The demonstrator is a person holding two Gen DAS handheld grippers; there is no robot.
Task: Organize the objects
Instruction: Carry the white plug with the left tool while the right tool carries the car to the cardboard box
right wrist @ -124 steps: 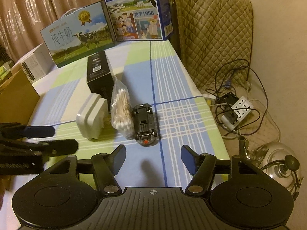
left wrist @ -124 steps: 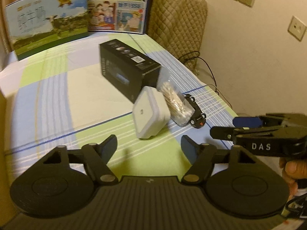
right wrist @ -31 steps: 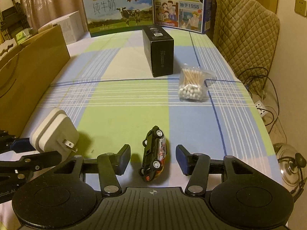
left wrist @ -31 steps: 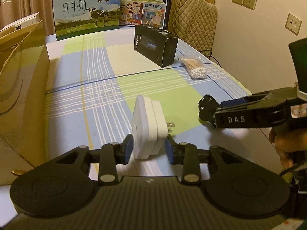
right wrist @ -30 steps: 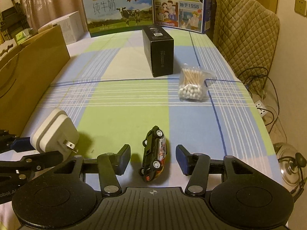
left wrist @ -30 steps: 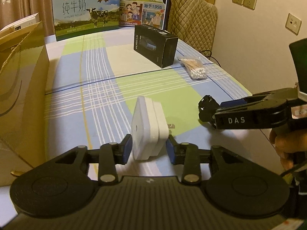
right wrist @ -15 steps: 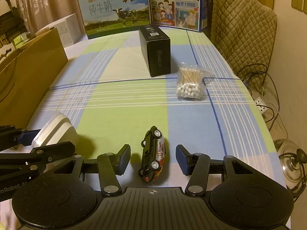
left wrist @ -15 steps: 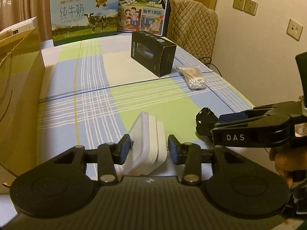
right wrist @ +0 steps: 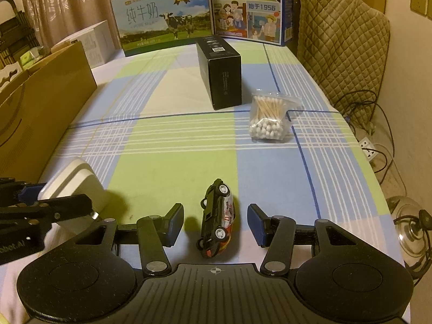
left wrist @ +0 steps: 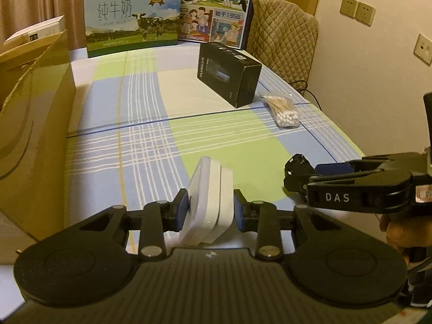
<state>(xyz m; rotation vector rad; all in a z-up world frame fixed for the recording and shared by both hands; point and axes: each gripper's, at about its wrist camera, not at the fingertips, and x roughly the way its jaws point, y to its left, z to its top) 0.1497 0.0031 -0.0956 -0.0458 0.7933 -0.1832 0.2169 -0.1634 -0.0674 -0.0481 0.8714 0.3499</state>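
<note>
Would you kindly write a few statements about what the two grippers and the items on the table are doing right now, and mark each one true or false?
1. The left gripper is shut on the white charger. True.
2. The right gripper is clamped on the toy car. False: its jaws stand open, with the car lying on its side between them, untouched.
3. The bag of cotton swabs lies beside the black box. True.
4. The toy car stands upright on its wheels. False: it lies on its side, wheels facing right.
5. The black box sits inside the cardboard box. False: it stands on the tablecloth.
</note>
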